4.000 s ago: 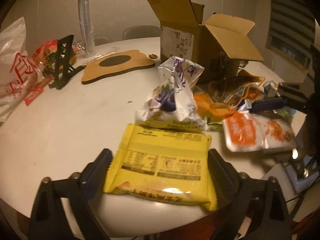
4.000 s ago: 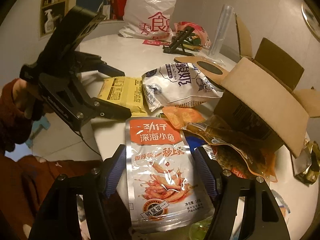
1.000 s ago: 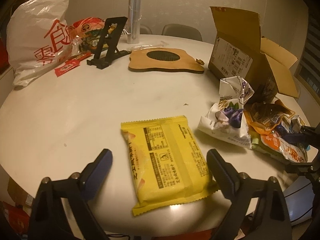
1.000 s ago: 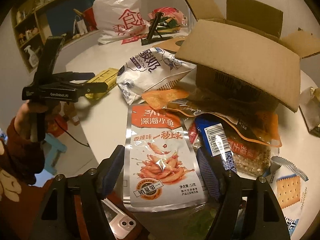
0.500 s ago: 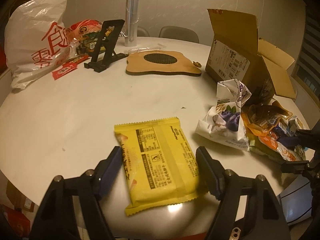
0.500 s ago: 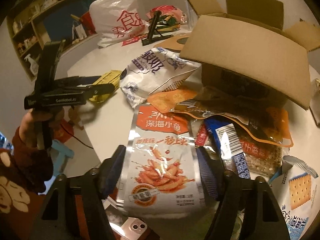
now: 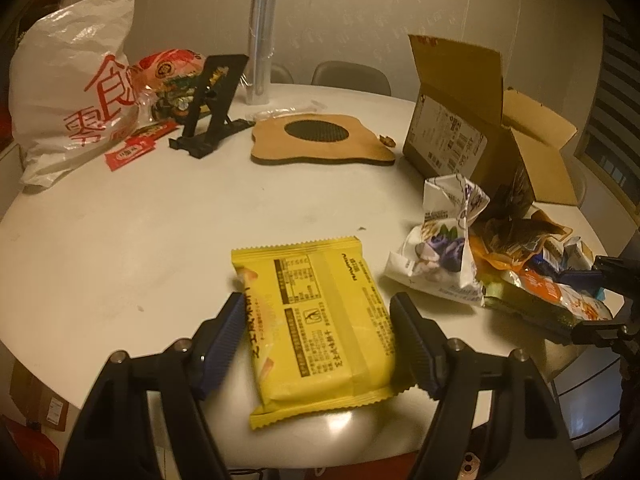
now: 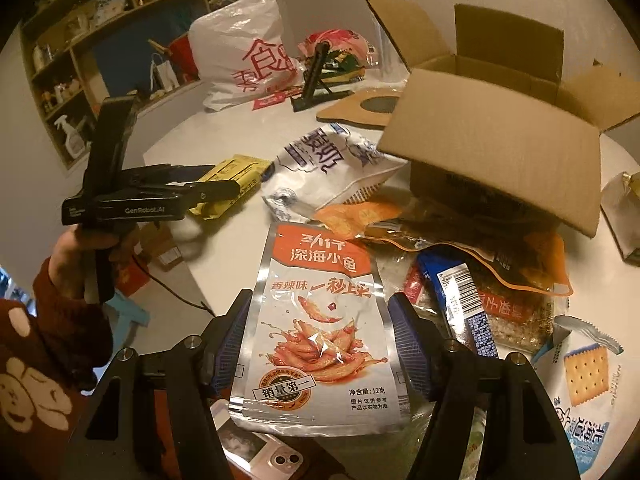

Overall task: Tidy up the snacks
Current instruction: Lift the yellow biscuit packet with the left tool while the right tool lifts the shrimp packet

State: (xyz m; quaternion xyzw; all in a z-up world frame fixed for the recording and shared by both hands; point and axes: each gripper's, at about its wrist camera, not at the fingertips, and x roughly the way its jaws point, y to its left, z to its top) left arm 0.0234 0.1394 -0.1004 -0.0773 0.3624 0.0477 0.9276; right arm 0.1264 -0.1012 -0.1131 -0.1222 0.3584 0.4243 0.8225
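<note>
A yellow snack packet [image 7: 320, 320] lies flat near the front edge of the round white table [image 7: 140, 232]. My left gripper [image 7: 318, 304] is shut on it, a blue pad against each long side. From the right wrist view the same packet [image 8: 236, 172] shows beyond the left gripper [image 8: 224, 190], which a hand in a red sleeve holds. My right gripper [image 8: 320, 304] is shut on a silver and orange fish snack pouch [image 8: 320, 320], held above a heap of snack bags. The right gripper [image 7: 600, 280] shows at the left wrist view's right edge.
An open cardboard box [image 8: 500, 160] stands behind the heap, with a white milk snack bag [image 8: 332, 164] and a cracker pack [image 8: 584, 372] around it. A white shopping bag [image 7: 68, 92], a black stand [image 7: 212, 108] and a brown trivet [image 7: 320, 140] sit at the back. A phone [image 8: 272, 456] lies under the pouch.
The left jaws have narrowed from wide apart onto the yellow packet's sides. The right jaws drew in slightly on the fish pouch. Both hands stayed about where they were.
</note>
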